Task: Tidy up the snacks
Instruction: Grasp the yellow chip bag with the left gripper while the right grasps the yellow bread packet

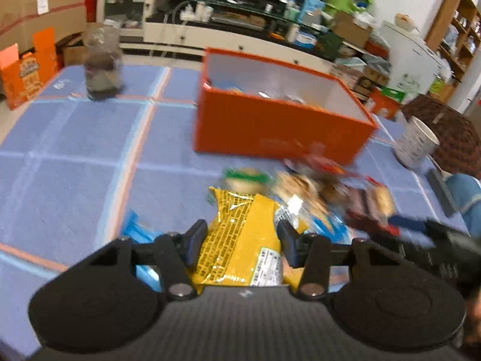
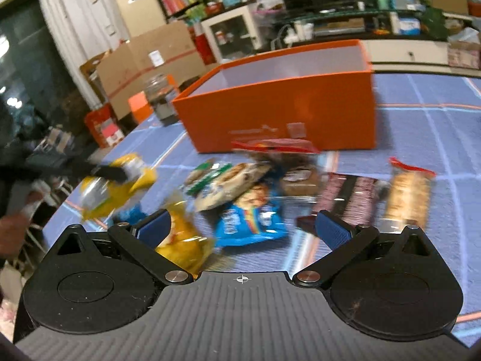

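The left gripper [image 1: 242, 234] is pinching a yellow snack bag [image 1: 240, 240], its blue-padded fingers pressed into the sides of the crinkled foil so the pack bunches between them; from the right wrist view that same bag looks lifted just clear of the cloth, at the left edge of the pile, which suits a carry toward the orange box [image 1: 279, 120]; the box stands open-topped beyond the pile, stiff card with a pale lining, and a few packets already show inside it. The right gripper [image 2: 243, 225] hangs spread and empty above the heap, I'd say waiting its turn; under it lie a blue cookie packet [image 2: 249, 216], glossy and flat, a clear-wrapped cookie pack [image 2: 222, 180], a dark striped wrapper [image 2: 348, 195] and a long cracker sleeve [image 2: 405, 195] with a red crimped end, all touching or overlapping, slippery film that will crumple in a grip. The blue checked tablecloth [image 1: 75, 150] looks soft and nubbly.
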Motion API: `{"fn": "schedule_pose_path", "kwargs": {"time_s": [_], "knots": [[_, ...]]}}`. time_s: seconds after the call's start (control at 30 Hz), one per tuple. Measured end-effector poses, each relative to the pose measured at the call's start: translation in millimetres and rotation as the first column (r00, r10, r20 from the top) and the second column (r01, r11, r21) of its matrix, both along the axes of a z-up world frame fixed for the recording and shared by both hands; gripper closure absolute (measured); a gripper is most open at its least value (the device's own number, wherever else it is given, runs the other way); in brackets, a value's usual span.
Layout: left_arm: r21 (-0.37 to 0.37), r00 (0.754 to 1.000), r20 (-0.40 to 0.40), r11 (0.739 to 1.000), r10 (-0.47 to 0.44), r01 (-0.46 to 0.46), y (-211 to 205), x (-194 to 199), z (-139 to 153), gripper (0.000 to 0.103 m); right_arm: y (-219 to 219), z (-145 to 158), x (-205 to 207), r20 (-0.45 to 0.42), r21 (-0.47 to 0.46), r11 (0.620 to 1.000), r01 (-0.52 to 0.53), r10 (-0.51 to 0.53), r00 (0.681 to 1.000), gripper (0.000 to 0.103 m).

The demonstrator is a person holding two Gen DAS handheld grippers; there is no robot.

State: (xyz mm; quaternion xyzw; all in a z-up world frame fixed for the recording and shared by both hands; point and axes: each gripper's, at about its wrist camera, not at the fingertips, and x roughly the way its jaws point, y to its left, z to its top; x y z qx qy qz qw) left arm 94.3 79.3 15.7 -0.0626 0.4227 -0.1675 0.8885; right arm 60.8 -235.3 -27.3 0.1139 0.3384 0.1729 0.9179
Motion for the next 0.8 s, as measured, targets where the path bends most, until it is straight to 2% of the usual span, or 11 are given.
{"fn": "schedule_pose_path", "kwargs": {"time_s": [0.1, 0.23, 0.3, 0.37, 0.43, 0.53, 0.63, 0.73, 0.8], "knots": [[-0.017, 1.0, -0.017, 1.0, -0.017, 0.017, -19.9, -23.9, -11.2, 0.053, -26.2, -3.4, -4.5, -0.008, -0.042, 0.996, 0.077, -0.077, 0.997, 0.007], [-0.095, 0.996, -0.068, 0.994, -0.052, 0.045, -32.4, -49.6, -25.4, 0.053, -59.2, -12.6, -11.0, -0.015, -0.134, 0.975, 0.179, -0.182, 0.983, 0.007], [-0.082, 0.994, -0.088, 0.995, -0.062, 0.054, -36.6, -60.4, -35.2, 0.053, -70.9, -15.2, -12.0, -0.023, -0.144, 0.967, 0.211, -0.216, 0.976, 0.007], [-0.021, 0.994, -0.097, 0.999, -0.043, 0.042, -36.0, -63.8, -44.9, 0.053, -76.9, -13.8, -11.5, -0.033, -0.103, 0.97, 0.221, -0.226, 0.974, 0.007], [0.012, 0.996, -0.088, 1.0, -0.005, 0.006, -28.9, -64.1, -48.0, 0.053, -72.5, -8.2, -9.8, -0.024, -0.038, 0.981, 0.189, -0.19, 0.982, 0.007], [0.031, 0.995, -0.078, 0.998, 0.061, -0.059, -10.0, -62.3, -48.4, 0.053, -35.1, 3.0, -1.4, 0.006, 0.015, 0.999, 0.049, -0.049, 0.999, 0.007], [0.023, 0.99, -0.081, 0.993, 0.119, -0.118, 13.5, -58.4, -49.2, 0.052, 15.3, 6.7, 9.5, 0.032, -0.027, 0.995, -0.094, 0.095, 0.995, 0.007], [0.038, 0.983, -0.071, 0.986, 0.167, -0.165, 28.3, -57.7, -50.6, 0.043, 65.4, 6.8, 14.7, 0.066, -0.108, 0.969, -0.223, 0.231, 0.971, 0.007], [0.03, 0.979, -0.077, 0.982, 0.187, -0.185, 36.6, -57.7, -54.6, 0.033, 88.1, 4.2, 18.0, 0.087, -0.16, 0.953, -0.258, 0.274, 0.958, 0.008]]}}
